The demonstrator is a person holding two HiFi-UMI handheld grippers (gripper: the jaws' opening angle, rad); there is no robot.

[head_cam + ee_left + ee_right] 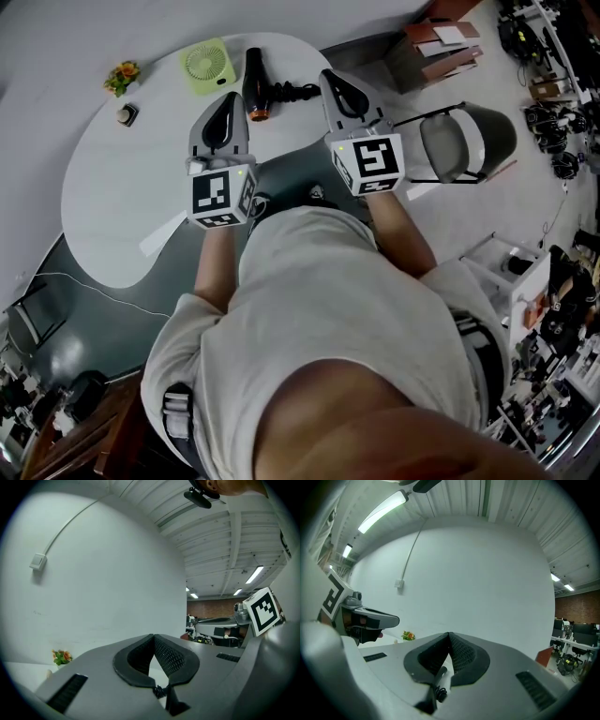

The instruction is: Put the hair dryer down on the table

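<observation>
Black with an orange nozzle ring, the hair dryer (254, 86) is lying on the white bench (112, 197) near its far edge, with its cord (298, 92) trailing to the right. It is resting between the two grippers, touching neither. The left gripper (230, 97) is hovering just beside it with its jaws closed on nothing. The right gripper (330, 77), also closed and empty, is hanging by the bench's right edge. A green fan (206, 66) is standing just left of the dryer. Flowers (122, 77) are sitting farther left. Bare bench is spreading left of and nearer than the left gripper, and a chair (459, 141) is standing off to the right.
</observation>
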